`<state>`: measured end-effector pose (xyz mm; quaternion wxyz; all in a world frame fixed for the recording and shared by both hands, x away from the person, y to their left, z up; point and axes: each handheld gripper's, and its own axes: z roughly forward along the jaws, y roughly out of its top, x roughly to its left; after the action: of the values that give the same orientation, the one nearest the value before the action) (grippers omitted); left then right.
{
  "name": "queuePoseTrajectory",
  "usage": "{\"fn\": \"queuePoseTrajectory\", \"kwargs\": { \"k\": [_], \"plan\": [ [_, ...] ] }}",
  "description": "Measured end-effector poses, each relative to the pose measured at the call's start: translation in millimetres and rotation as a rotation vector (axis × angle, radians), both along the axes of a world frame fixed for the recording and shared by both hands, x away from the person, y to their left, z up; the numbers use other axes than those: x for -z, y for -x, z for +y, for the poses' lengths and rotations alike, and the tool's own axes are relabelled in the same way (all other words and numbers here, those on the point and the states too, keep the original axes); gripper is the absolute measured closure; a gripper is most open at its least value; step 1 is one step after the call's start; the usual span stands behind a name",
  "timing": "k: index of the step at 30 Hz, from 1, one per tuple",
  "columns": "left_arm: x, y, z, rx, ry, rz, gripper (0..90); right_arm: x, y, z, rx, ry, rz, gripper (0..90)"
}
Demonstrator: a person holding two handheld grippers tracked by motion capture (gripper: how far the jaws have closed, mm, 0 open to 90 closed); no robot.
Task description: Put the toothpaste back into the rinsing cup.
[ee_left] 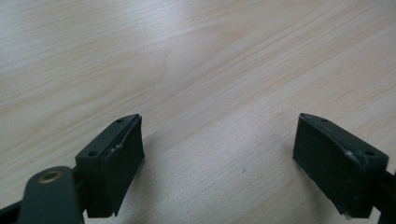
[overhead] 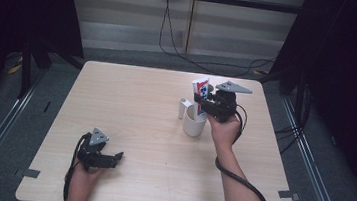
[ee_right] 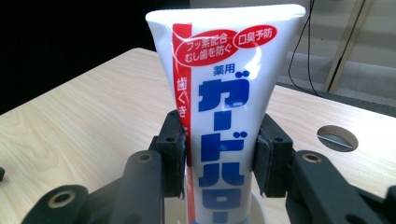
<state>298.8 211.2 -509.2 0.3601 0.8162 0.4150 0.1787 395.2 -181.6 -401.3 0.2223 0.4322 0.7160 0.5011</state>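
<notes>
dark curtains close in both sides of the room, and a pale panelled wall with one black cable (overhead: 166,29) hanging down it stands behind a single light wooden desk (overhead: 130,105).

three things stand together on the far right part of the desk: one white cup (overhead: 194,124), one small white upright piece (overhead: 183,107) just beside the cup on its left, and one toothpaste tube (overhead: 200,92). the tube is white with a red stripe and blue lettering, and it stands upright with its flat crimped end on top. its lower end is down at the mouth of the cup; whether it rests on the cup's bottom cannot be told.

two grippers are in use, one in each hand. the right gripper (overhead: 205,103) reaches in level from the right and is clenched on the toothpaste tube (ee_right: 224,107): in the right gripper view its two pads (ee_right: 173,154) press on the tube's two sides about halfway up. one round hole (ee_right: 337,137) in the desk top shows beyond it in that view.

the left gripper (overhead: 119,156) lies low over the near left part of the desk, well apart from the cup. its jaws are released and spread wide, with bare wood between its pads (ee_left: 123,168).
</notes>
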Motion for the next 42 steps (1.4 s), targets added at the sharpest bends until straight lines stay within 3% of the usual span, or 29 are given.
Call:
{"fn": "queuePoseTrajectory", "kwargs": {
  "k": [8, 9, 10, 12, 16, 18, 19, 21, 27, 28, 29, 35, 36, 37, 42],
  "plan": [
    [0.1, 0.3, -0.3, -0.002, 0.002, 0.0, 16.0, 7.5, 2.5, 2.5, -0.003, 0.009, 0.005, 60.1],
    [-0.7, 0.0, 1.1, 0.014, -0.019, 0.004, 16.0, 8.9, 2.7, 2.4, -0.001, 0.007, 0.011, 60.0],
    [0.2, 0.2, -0.3, -0.002, 0.002, 0.0, 16.1, 10.0, 2.9, 2.5, -0.002, 0.007, 0.013, 59.9],
    [-0.8, 0.1, 1.0, 0.013, -0.021, 0.002, 16.0, 11.1, 3.7, 2.9, -0.002, 0.013, 0.012, 59.7],
    [-0.9, 0.2, 1.0, 0.015, -0.023, 0.002, 16.1, 13.7, 5.0, 3.2, -0.001, 0.026, 0.018, 59.5],
    [-0.8, 0.1, 1.0, 0.013, -0.022, 0.002, 16.0, 15.5, 5.7, 2.4, -0.003, 0.028, 0.02, 59.5],
    [0.1, 0.3, -0.3, -0.002, 0.001, -0.001, 16.1, 16.4, 6.3, 1.7, 0.001, 0.024, 0.024, 59.3],
    [-0.9, 0.1, 1.1, 0.014, -0.023, 0.003, 16.0, 18.2, 6.9, 0.4, 0.004, 0.019, 0.028, 58.9],
    [0.1, 0.3, -0.3, -0.002, 0.001, -0.001, 16.0, 22.8, 7.9, 0.5, 0.003, 0.027, 0.039, 58.2],
    [-0.7, 0.0, 1.0, 0.013, -0.02, 0.002, 16.0, 23.6, 8.2, 0.5, 0.001, 0.031, 0.04, 57.9],
    [0.1, 0.2, -0.2, -0.001, 0.0, 0.0, 16.0, 24.2, 8.6, 0.8, 0.0, 0.036, 0.042, 57.7],
    [0.1, 0.3, -0.3, -0.002, 0.001, -0.001, 16.0, 25.6, 9.6, 0.9, 0.002, 0.055, 0.053, 55.0],
    [-0.9, -0.1, 1.4, 0.016, -0.024, 0.004, 16.0, 25.9, 10.0, 0.9, 0.004, 0.058, 0.05, 55.0],
    [0.0, -0.1, 0.1, 0.0, -0.001, 0.0, 16.0, 26.1, 10.2, 0.6, 0.001, 0.055, 0.051, 55.0],
    [0.0, -0.2, 0.3, 0.001, -0.003, -0.001, 16.0, 26.8, 11.3, -1.9, 0.003, 0.059, 0.057, 54.7]
  ]
}}
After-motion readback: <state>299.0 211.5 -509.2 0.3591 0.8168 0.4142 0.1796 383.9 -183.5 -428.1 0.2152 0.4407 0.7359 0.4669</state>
